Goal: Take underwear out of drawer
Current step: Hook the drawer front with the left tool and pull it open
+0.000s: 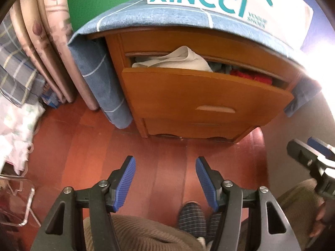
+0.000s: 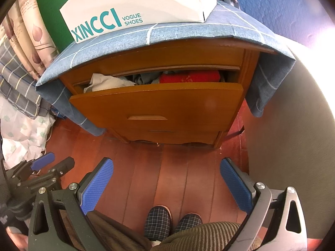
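A wooden bedside cabinet stands ahead, its top drawer (image 1: 201, 87) (image 2: 159, 102) pulled partly out. Folded clothes fill it: a cream-white piece (image 1: 180, 59) (image 2: 104, 82) at the left, grey-blue fabric (image 2: 146, 77) in the middle, a red piece (image 1: 251, 76) (image 2: 189, 76) at the right. My left gripper (image 1: 165, 161) hangs open above the floor, short of the drawer, nothing between its blue pads. Further right, my right gripper (image 2: 166, 165) is also open and empty, at about the same distance. Each gripper shows at the edge of the other's view.
A blue checked cloth (image 2: 188, 31) drapes the cabinet top, with a white shoe box (image 2: 134, 4) on it. Curtains (image 1: 48, 41) and bedding (image 1: 16, 125) crowd the left. A grey wall (image 2: 293, 125) closes the right. A person's slippers (image 2: 165, 221) and knees sit below on the red wood floor (image 2: 159, 171).
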Action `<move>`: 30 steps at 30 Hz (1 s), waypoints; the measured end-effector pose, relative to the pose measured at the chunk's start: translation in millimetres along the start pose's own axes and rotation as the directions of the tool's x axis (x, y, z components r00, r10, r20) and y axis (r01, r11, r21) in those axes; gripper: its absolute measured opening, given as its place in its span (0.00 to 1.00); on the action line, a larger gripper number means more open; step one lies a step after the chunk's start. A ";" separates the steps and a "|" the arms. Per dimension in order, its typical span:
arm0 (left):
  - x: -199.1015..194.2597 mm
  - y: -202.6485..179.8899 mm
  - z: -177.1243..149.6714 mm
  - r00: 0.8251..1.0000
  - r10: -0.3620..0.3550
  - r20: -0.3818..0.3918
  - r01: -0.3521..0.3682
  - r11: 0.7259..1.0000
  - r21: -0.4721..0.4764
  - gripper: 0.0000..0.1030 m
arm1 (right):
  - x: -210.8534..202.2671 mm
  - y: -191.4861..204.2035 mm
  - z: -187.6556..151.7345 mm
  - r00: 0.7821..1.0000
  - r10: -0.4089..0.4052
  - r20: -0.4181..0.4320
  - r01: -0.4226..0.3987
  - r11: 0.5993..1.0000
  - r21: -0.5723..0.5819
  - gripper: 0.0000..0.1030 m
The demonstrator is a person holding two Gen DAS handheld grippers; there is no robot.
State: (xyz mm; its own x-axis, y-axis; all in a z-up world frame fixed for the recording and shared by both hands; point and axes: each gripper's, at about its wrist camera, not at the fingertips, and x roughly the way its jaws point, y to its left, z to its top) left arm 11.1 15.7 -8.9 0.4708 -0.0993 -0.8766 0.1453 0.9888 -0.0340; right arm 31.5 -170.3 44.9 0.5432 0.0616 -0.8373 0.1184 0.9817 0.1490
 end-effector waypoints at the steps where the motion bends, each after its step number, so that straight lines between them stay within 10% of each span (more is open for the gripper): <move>1: 0.1 2.9 2.7 1.000 -0.018 0.001 0.018 1.000 -0.020 0.59 | 0.0 -0.7 0.2 1.000 0.002 0.000 -0.002 1.000 0.002 0.98; 9: 19.1 36.9 37.6 0.977 -0.214 0.006 0.206 0.932 -0.300 0.59 | -0.4 -6.7 1.0 1.000 0.025 0.000 -0.025 0.999 0.025 0.98; 21: 76.5 95.0 66.3 0.909 -0.393 0.135 0.355 0.563 -0.746 0.73 | 4.4 -22.3 1.9 0.998 0.058 -0.020 -0.057 0.995 0.080 0.98; 30: 114.2 110.6 66.7 0.894 -0.424 0.149 0.340 0.421 -0.841 0.75 | 7.9 -24.4 2.2 0.997 0.074 -0.036 -0.071 0.993 0.092 0.98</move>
State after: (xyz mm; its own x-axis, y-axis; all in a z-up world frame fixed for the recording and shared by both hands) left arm 139.0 106.3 -80.9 0.4886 -0.5241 -0.6976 -0.5107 0.4764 -0.7157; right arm 34.7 -194.2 35.9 0.5203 0.1407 -0.8423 0.1558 0.9541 0.2556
